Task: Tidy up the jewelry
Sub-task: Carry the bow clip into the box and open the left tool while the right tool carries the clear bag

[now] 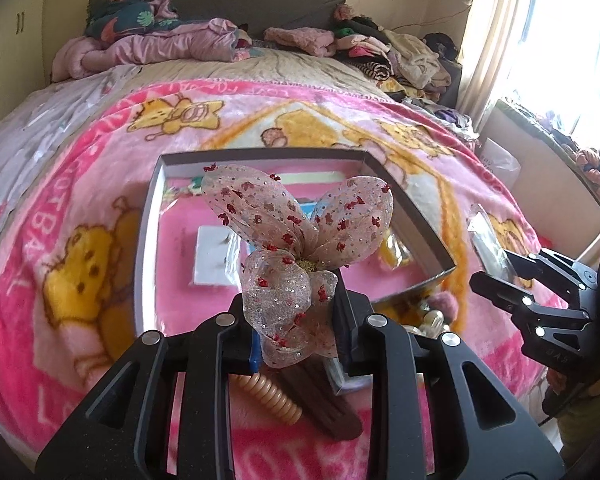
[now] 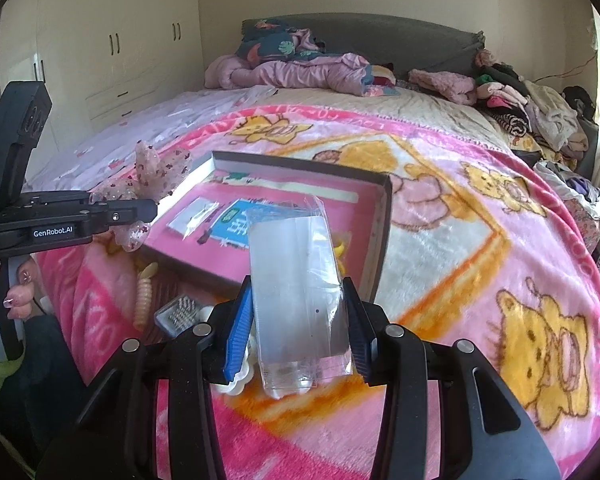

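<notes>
Here the left gripper [image 1: 296, 320] has its fingers pinching the mesh bow [image 1: 296, 224] just short of the open box [image 1: 416, 220], nearer it than the right gripper [image 2: 300, 316], whose fingers clamp a clear packet [image 2: 296, 280].

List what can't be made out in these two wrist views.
- Left wrist view: the fabric bow in the left gripper hides much of the open box.
- Right wrist view: what the clear plastic packet in the right gripper contains is too blurred and glary to tell.
- Right wrist view: the small tray contents are too small to identify.
</notes>
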Action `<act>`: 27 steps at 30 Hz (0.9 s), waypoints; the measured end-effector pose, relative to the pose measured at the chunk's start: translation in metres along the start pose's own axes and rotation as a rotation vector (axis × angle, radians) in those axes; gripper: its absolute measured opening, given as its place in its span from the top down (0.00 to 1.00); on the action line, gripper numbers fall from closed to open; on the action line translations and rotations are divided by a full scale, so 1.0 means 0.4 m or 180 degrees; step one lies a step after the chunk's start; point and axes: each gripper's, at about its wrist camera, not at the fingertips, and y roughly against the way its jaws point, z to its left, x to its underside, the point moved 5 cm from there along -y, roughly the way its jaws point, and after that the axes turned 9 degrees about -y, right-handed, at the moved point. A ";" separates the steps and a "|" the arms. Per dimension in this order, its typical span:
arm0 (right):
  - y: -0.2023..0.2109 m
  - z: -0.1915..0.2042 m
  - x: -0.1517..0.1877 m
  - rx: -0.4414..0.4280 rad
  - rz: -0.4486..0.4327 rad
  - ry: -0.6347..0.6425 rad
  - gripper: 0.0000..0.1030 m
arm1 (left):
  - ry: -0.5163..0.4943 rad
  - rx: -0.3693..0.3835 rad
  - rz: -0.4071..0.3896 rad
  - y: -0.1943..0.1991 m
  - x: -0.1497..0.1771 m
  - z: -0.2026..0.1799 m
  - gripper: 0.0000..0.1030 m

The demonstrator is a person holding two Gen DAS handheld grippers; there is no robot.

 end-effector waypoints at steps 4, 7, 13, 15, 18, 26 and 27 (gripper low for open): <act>-0.008 -0.009 -0.019 0.0029 -0.0021 -0.0014 0.61 | -0.0009 0.0037 -0.0025 -0.011 -0.025 -0.005 0.81; -0.013 -0.013 -0.032 0.0045 -0.0040 -0.0019 0.61 | -0.0002 0.0070 -0.0021 -0.025 -0.037 -0.004 0.81; -0.025 -0.021 -0.058 0.0095 -0.0061 -0.0042 0.61 | 0.0054 0.0130 0.0032 -0.057 -0.045 0.008 0.81; -0.030 -0.026 -0.063 0.0106 -0.0064 -0.0056 0.61 | 0.0075 0.0146 0.0038 -0.066 -0.050 0.014 0.81; -0.039 -0.028 -0.068 0.0128 -0.0056 -0.0059 0.61 | 0.0079 0.0143 0.0049 -0.080 -0.058 0.019 0.81; -0.076 -0.045 -0.097 0.0188 -0.0038 -0.0085 0.61 | 0.0098 0.0220 0.0136 -0.141 -0.064 0.020 0.80; -0.081 -0.049 -0.102 0.0193 -0.0040 -0.0098 0.61 | 0.0096 0.0230 0.0148 -0.148 -0.061 0.019 0.80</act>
